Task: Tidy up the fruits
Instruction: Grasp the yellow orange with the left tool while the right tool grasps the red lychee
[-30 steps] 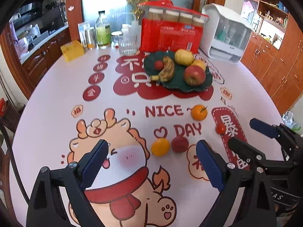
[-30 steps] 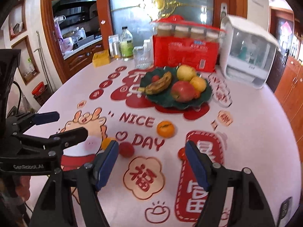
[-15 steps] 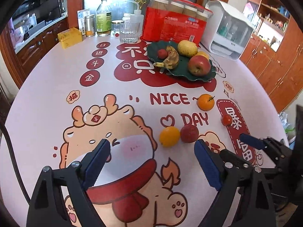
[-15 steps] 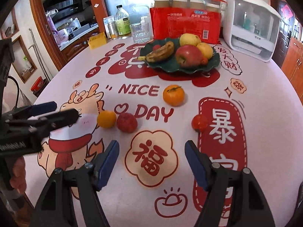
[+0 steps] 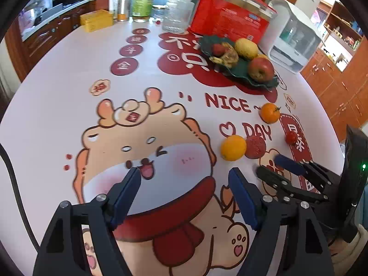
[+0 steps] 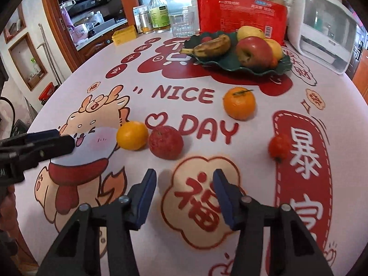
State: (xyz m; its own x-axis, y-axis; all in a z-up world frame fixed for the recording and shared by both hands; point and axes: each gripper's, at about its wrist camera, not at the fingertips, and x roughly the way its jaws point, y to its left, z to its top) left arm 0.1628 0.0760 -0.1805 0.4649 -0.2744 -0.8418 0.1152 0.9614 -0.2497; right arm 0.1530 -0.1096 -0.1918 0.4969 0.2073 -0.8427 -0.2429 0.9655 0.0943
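The left hand-held gripper [image 5: 184,177] hangs over the cartoon dragon printed on the table [image 5: 57,87], its blue pads still fairly wide apart but closing, with only the print between them. The right hand-held gripper [image 6: 182,178] is narrower and also closing, empty, above the round red-character emblem on the table cover. In the left wrist view the right hand-held gripper shows at the lower right, its tips near the loose fruit; in the right wrist view the left one reaches in from the left edge, its tip just beside the yellow-orange citrus.

Just ahead of the right pads lie the yellow-orange citrus [image 6: 132,135] and a dark red rough-skinned fruit [image 6: 165,142], touching side by side. A small red tomato-like fruit [image 6: 279,146] sits apart to the right on a red banner print. Further off, near the word NICE, rests an orange mandarin [image 6: 239,102] with a bit of stem.

Beyond it stands a dark green leaf-shaped plate [image 6: 232,65] carrying a spotted banana [image 6: 211,46], a red apple [image 6: 254,51], a yellow fruit [image 6: 249,32] and a small red fruit [image 5: 218,48].

Behind the plate are a red box [image 6: 241,11], a drinking glass [image 6: 182,25], a bottle [image 6: 158,11], a yellow box [image 6: 124,35] and a white appliance [image 6: 322,23].
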